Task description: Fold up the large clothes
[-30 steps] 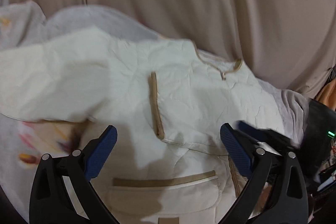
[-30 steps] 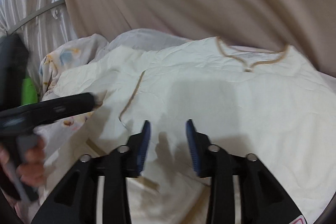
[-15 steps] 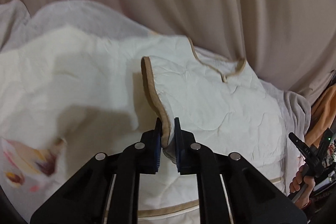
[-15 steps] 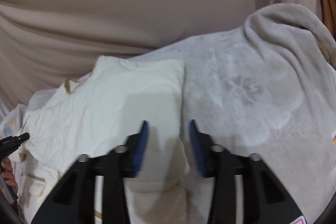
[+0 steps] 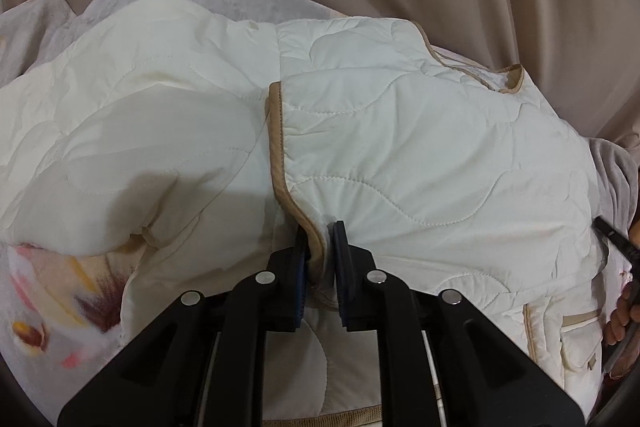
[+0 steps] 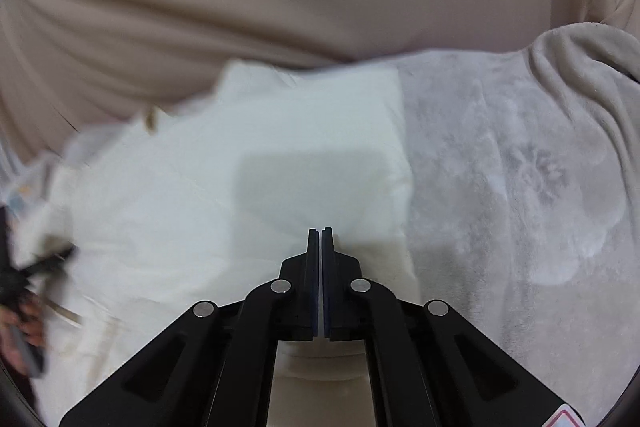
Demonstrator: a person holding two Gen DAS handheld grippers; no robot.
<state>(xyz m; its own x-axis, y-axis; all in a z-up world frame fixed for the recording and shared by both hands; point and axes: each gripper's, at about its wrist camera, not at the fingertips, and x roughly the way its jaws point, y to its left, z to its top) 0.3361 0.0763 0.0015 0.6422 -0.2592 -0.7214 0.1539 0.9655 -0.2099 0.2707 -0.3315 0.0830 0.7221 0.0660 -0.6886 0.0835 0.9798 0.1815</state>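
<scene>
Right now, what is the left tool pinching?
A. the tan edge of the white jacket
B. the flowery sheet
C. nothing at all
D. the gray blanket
A: in the left wrist view, the left tool is closed with the tan edge of the white jacket squeezed between its blue pads.

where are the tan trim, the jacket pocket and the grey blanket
tan trim [image 5: 278, 147], left wrist view, on the front edge binding above the jaws
jacket pocket [image 5: 580, 343], left wrist view, on its cream face
grey blanket [image 6: 520, 187], right wrist view, on bare fleece right of the jacket
</scene>
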